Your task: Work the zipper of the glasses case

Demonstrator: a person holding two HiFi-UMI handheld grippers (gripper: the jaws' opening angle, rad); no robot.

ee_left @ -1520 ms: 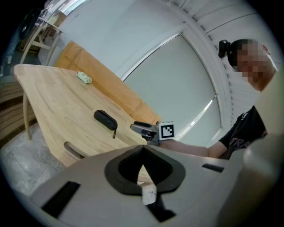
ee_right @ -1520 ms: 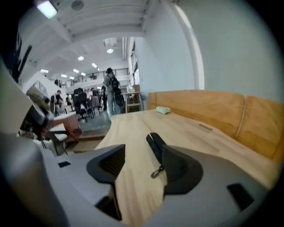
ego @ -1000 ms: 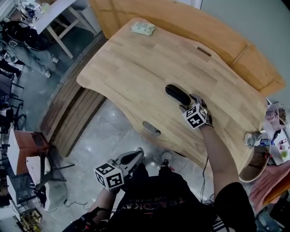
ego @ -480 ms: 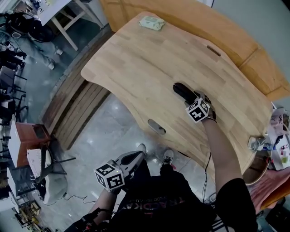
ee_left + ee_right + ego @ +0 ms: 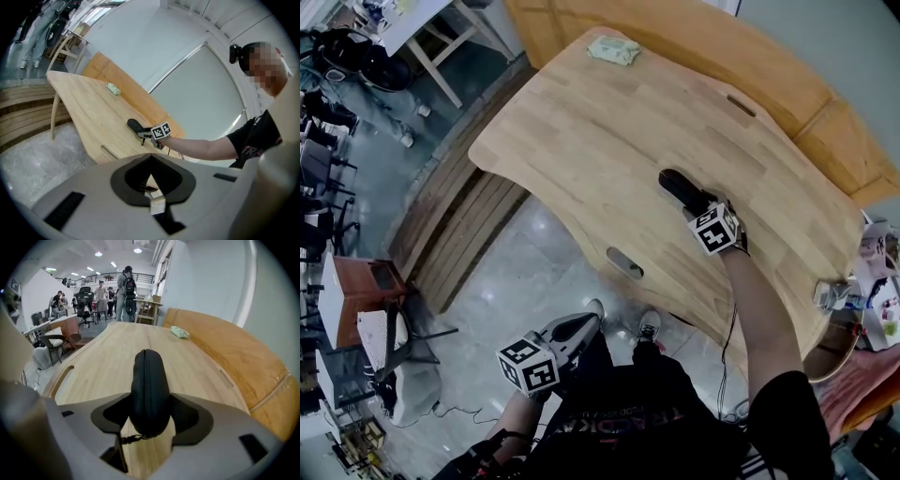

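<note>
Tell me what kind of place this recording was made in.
Probably an open-plan office or lab workspace. A large wooden table stands in a wide hall, with office chairs beyond it, people standing about, and ceiling lights overhead.

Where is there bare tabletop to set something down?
Bare wood spans the light wooden table between the black oval glasses case and the pale green packet at the far end. Crowded: small clutter by the near right corner.

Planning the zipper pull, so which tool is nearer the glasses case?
Right. The right tool has the glasses case between its jaws, which have just been closing; the left tool, shut, hangs beyond the table edge, far away.
</note>
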